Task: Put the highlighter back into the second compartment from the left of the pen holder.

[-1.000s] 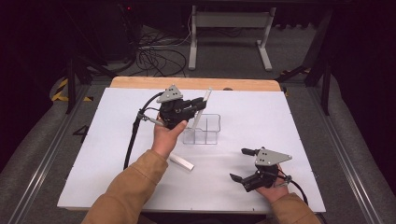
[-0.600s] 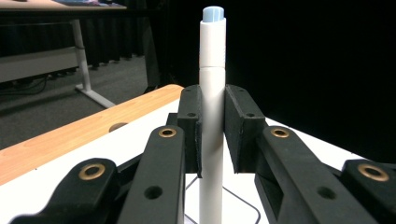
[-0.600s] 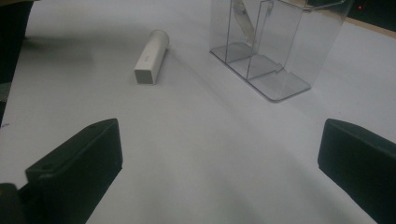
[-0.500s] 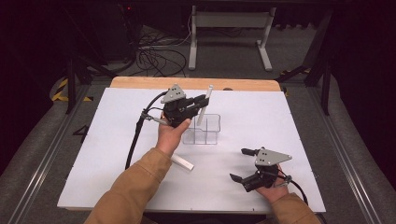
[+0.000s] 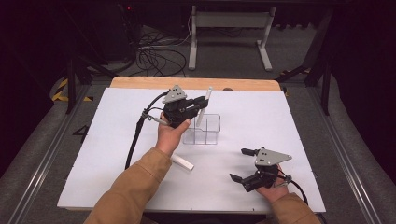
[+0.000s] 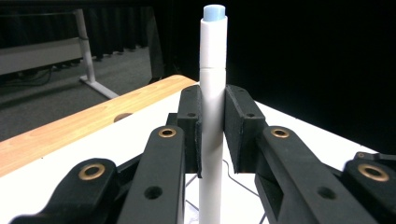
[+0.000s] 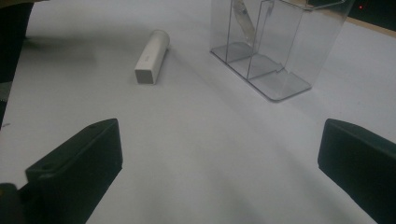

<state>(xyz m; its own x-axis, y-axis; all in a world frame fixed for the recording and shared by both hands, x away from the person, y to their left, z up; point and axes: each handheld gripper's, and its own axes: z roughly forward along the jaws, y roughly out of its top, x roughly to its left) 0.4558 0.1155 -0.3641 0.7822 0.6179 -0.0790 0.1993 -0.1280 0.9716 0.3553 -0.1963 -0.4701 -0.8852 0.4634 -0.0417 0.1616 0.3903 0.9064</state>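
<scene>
My left gripper [image 5: 201, 103] is shut on a white pen [image 5: 208, 93] with a pale blue tip. The pen stands nearly upright, its lower end inside a clear plastic holder [image 5: 208, 133] with compartments at the middle of the white table [image 5: 280, 121]. In the left gripper view both pads press on the pen [image 6: 212, 56] at its middle. A white cap [image 5: 182, 163] lies flat on the table in front of the holder. My right gripper [image 5: 238, 163] rests open near the front right with nothing between its jaws. The right gripper view faces the cap [image 7: 152, 56] and the holder [image 7: 280, 51].
A wooden strip [image 5: 196, 83] runs along the table's far edge. Cables [image 5: 154, 56] and a metal desk frame [image 5: 229, 28] lie on the dark floor beyond. The left gripper's black cable [image 5: 135, 140] trails over the table's left half.
</scene>
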